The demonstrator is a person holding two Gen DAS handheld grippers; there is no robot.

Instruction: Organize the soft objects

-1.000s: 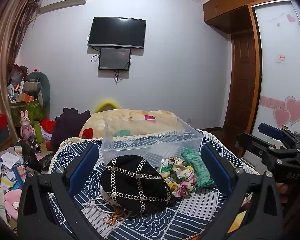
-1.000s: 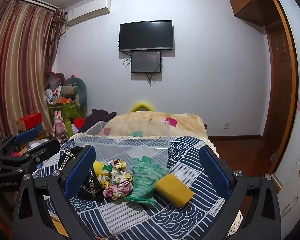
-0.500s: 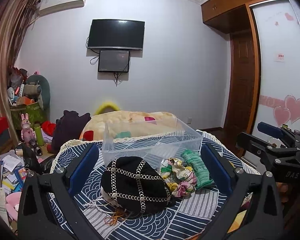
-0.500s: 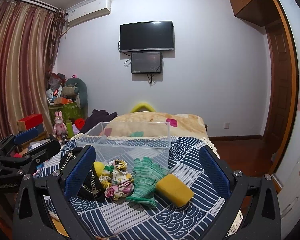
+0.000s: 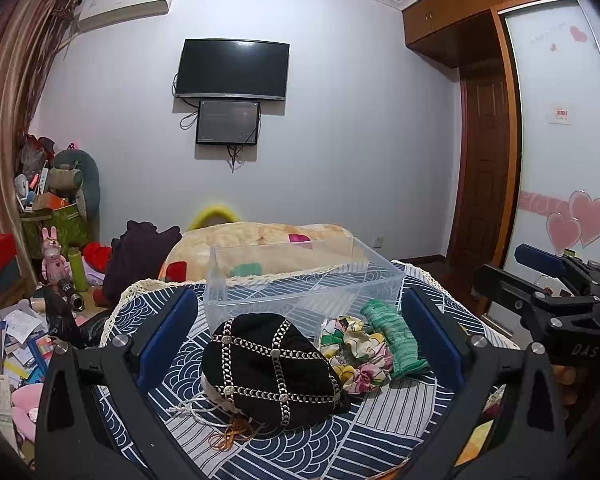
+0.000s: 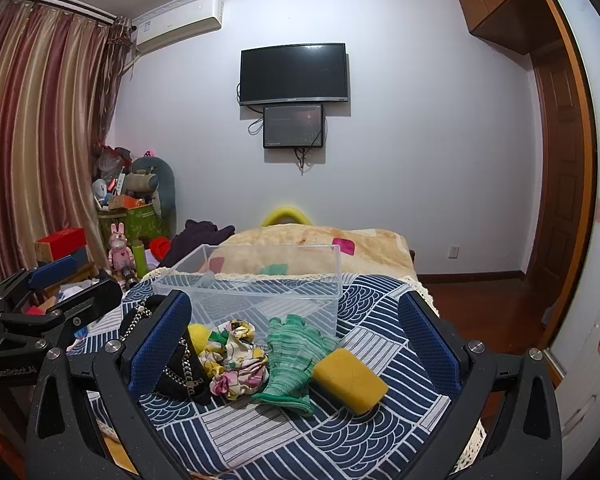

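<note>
Soft objects lie in a row on a blue-and-white patterned cloth (image 6: 260, 432), in front of a clear plastic bin (image 6: 260, 284). In the right wrist view, from 9 o'clock to 3 o'clock: a black cap (image 6: 180, 368) crossed with metal chains, a small yellow ball (image 6: 198, 336), a flowered fabric bundle (image 6: 236, 360), a green knitted glove (image 6: 296, 356), and a yellow sponge (image 6: 350, 376). The bundle touches the cap on one side and the glove on the other; the sponge lies against the glove's cuff end. The bin stands upright at 12 o'clock from the row, with the glove's fingers reaching its near wall. In the left wrist view the cap (image 5: 272, 368) sits nearest, at 6 o'clock from the bin (image 5: 300, 280), with the bundle (image 5: 354, 352) and glove (image 5: 392, 336) at its 3 o'clock side. The left gripper (image 5: 300, 340) has its blue pads spread wide, flanking the cap, bundle and glove without touching them. The right gripper (image 6: 296, 344) is likewise spread wide, its pads standing outside the whole row and holding nothing. Beyond the cloth lies a bed with a beige blanket (image 6: 320, 244); a television (image 6: 294, 74) hangs on the far wall at 12 o'clock, striped curtains (image 6: 32, 140) at 9 o'clock, and a wooden door (image 6: 556, 168) at 3 o'clock.
</note>
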